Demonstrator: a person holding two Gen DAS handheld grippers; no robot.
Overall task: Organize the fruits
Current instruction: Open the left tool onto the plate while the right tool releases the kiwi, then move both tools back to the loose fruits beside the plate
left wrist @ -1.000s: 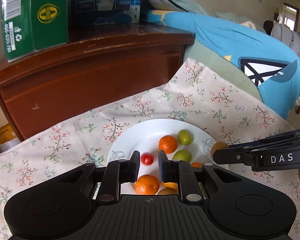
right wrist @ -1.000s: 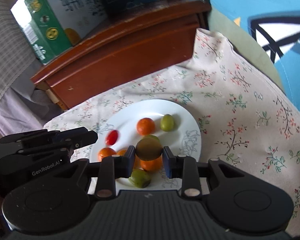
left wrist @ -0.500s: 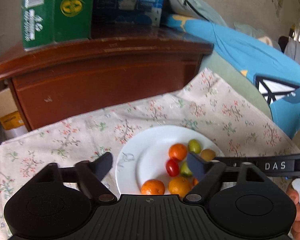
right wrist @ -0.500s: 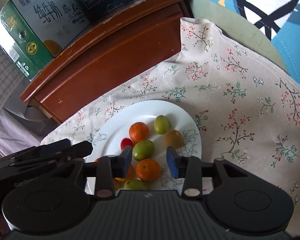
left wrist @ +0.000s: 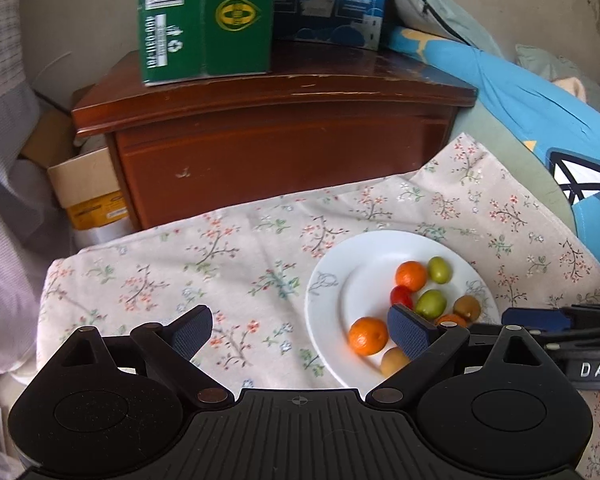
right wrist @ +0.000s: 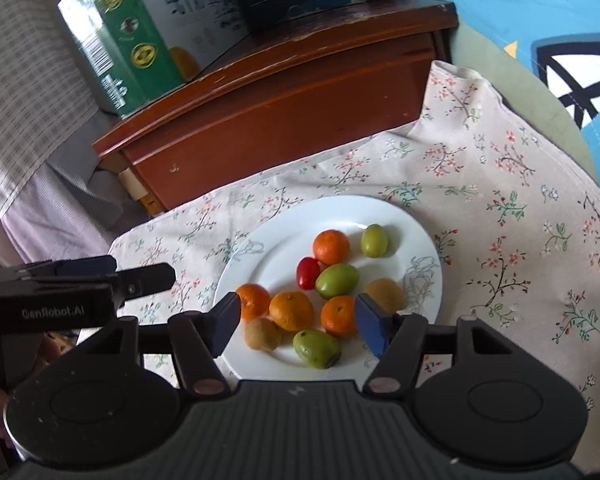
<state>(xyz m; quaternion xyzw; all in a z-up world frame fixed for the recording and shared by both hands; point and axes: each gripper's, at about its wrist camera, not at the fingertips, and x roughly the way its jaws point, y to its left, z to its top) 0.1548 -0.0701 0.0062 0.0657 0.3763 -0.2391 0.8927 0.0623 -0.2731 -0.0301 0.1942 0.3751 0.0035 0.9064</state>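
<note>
A white plate [right wrist: 276, 240] on the floral cloth holds several fruits: oranges [right wrist: 331, 246], green fruits [right wrist: 337, 280], a red cherry tomato [right wrist: 308, 273] and brown kiwis [right wrist: 384, 294]. My right gripper [right wrist: 298, 324] hovers over the plate's near side, its jaws opening, and its pads touch no fruit. My left gripper [left wrist: 300, 330] hangs over the cloth left of the plate [left wrist: 364, 256], jaws opening wide and empty; its right finger overlaps the plate's edge beside the tomato [left wrist: 401, 295]. Each gripper shows at the edge of the other's view.
The floral cloth [left wrist: 228, 264] covers the surface. Behind it stands a brown wooden cabinet [left wrist: 284, 148] with a green carton [left wrist: 208, 20] and a blue box [left wrist: 332, 0] on top. A blue cushion [left wrist: 540, 120] lies at right, and a cardboard box [left wrist: 88, 188] at left.
The left gripper let go of the red tomato, opened wide and drew back to the left. The right gripper released the brown kiwi onto the plate and opened.
</note>
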